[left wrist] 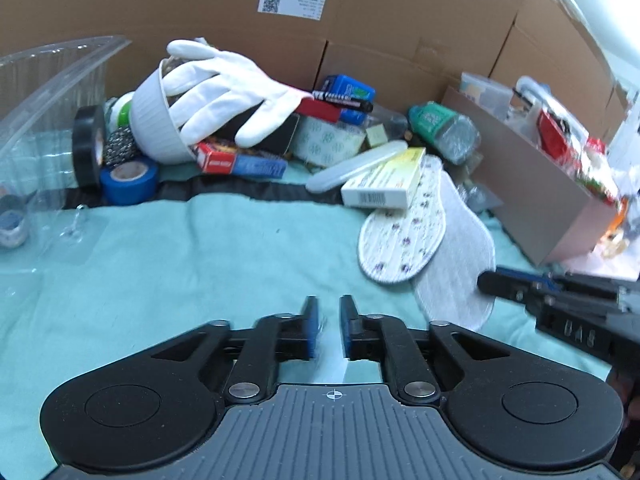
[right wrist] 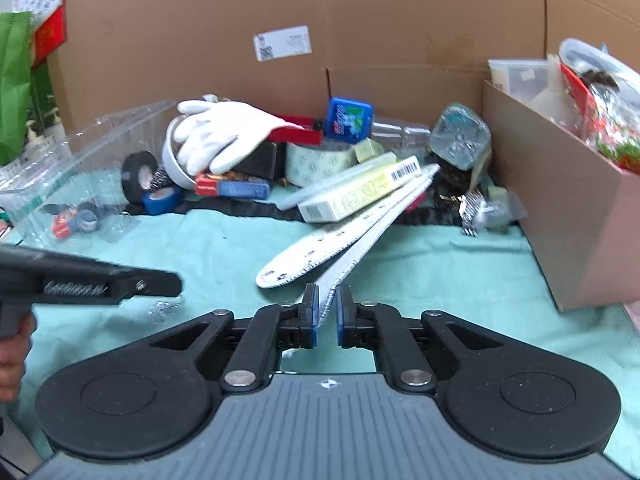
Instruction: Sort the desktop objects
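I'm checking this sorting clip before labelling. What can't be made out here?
- Left view: white bowl's contents, covered by the white glove.
- Left view: right gripper mostly cut off by the right edge.
- Both views: shipping label print too small.
- Right view: cardboard box's contents, blurred, cut off.

The clear plastic tub (left wrist: 52,92) runs off the left edge; the cardboard box's (left wrist: 540,196) contents are motion-blurred.

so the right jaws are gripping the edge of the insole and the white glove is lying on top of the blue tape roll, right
Not quite. The right gripper does pinch the insole, but the white glove lies over the tipped white bowl, not on the blue tape roll, which sits lower on the cloth. The right wrist view shows it.
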Tool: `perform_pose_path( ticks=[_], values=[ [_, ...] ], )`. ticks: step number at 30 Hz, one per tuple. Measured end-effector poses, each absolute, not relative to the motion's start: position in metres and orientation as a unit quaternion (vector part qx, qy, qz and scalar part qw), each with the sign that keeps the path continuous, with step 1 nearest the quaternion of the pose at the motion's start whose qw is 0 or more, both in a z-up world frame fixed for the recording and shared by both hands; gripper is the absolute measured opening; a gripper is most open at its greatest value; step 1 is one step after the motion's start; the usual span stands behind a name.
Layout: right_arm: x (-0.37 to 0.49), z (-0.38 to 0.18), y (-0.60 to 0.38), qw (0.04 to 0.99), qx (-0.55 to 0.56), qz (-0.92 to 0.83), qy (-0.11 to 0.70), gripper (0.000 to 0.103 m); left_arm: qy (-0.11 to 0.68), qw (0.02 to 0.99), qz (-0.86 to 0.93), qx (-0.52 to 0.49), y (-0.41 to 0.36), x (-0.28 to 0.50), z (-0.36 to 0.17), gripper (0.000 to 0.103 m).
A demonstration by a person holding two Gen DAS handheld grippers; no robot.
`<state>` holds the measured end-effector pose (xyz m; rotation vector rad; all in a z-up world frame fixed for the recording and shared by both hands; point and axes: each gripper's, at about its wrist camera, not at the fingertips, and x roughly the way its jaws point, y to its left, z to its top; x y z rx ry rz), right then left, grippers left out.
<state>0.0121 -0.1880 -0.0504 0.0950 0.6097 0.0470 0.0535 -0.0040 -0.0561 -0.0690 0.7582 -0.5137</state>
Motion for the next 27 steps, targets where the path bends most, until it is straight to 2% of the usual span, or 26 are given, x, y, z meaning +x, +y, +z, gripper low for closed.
perform_pose_path(
  ticks=[2, 4, 13, 18, 19, 20, 21, 22, 26, 27],
  values=[
    [0.013, -0.053, -0.190, 0.952, 0.057, 0.021, 0.301, 0.013, 0.364, 0.896, -0.253, -0.023, -0.004, 0.048, -0.058, 0.033],
    [0.015, -0.055, -0.192, 0.950, 0.067, 0.021, 0.303, 0.014, 0.363, 0.895, -0.259, -0.015, -0.004, 0.044, -0.058, 0.042],
    [0.026, -0.060, -0.191, 0.949, 0.071, 0.018, 0.307, 0.016, 0.351, 0.900, -0.258, -0.003, -0.009, 0.047, -0.058, 0.050],
    [0.036, -0.061, -0.192, 0.949, 0.069, 0.014, 0.308, 0.016, 0.356, 0.897, -0.262, 0.011, -0.022, 0.062, -0.065, 0.050],
    [0.037, -0.062, -0.193, 0.949, 0.067, 0.014, 0.308, 0.017, 0.358, 0.895, -0.264, 0.013, -0.023, 0.064, -0.067, 0.046],
    [0.039, -0.062, -0.193, 0.949, 0.065, 0.012, 0.309, 0.020, 0.357, 0.895, -0.267, 0.015, -0.024, 0.066, -0.069, 0.034],
    [0.042, -0.063, -0.194, 0.948, 0.064, 0.010, 0.311, 0.021, 0.358, 0.894, -0.269, 0.020, -0.025, 0.066, -0.070, 0.010],
    [0.044, -0.064, -0.195, 0.947, 0.066, 0.009, 0.313, 0.021, 0.361, 0.893, -0.269, 0.024, -0.026, 0.066, -0.071, 0.005],
    [0.054, -0.068, -0.200, 0.946, 0.078, 0.002, 0.316, 0.027, 0.356, 0.895, -0.270, 0.025, -0.022, 0.064, -0.071, 0.004],
    [0.056, -0.069, -0.200, 0.945, 0.080, 0.001, 0.316, 0.029, 0.354, 0.895, -0.269, 0.026, -0.022, 0.064, -0.071, 0.012]
  ],
)
